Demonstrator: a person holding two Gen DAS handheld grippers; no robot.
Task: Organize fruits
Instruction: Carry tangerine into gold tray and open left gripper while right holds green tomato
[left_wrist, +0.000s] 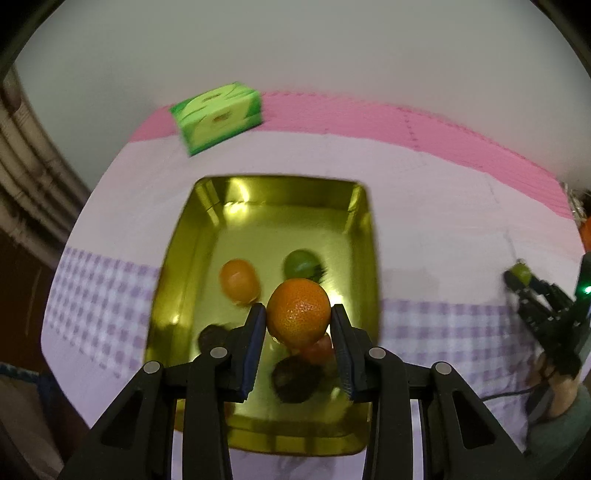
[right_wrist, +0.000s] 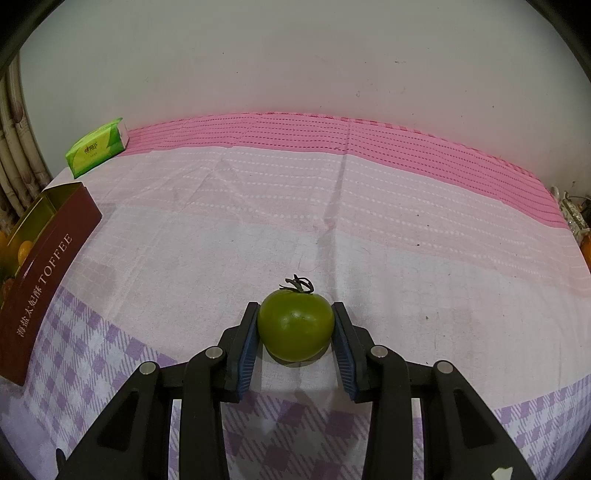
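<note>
My left gripper (left_wrist: 298, 314) is shut on an orange (left_wrist: 298, 312) and holds it above the gold tin tray (left_wrist: 173, 266). In the tray lie a smaller orange (left_wrist: 238, 279), a green fruit (left_wrist: 300, 263), a reddish fruit (left_wrist: 319, 349) and dark fruits (left_wrist: 295, 380). My right gripper (right_wrist: 295, 325) is shut on a green tomato (right_wrist: 295, 325) with a dark stem, low over the tablecloth. That gripper also shows at the right edge of the left wrist view (left_wrist: 517, 275). The tray's red side (right_wrist: 44, 280) reads TOFFEE at the left of the right wrist view.
A green tissue pack (left_wrist: 218, 116) lies at the back left of the table, also in the right wrist view (right_wrist: 96, 151). The cloth (right_wrist: 332, 229) is pink, white and purple-checked. A wall stands behind. Small items (right_wrist: 572, 218) sit at the far right edge.
</note>
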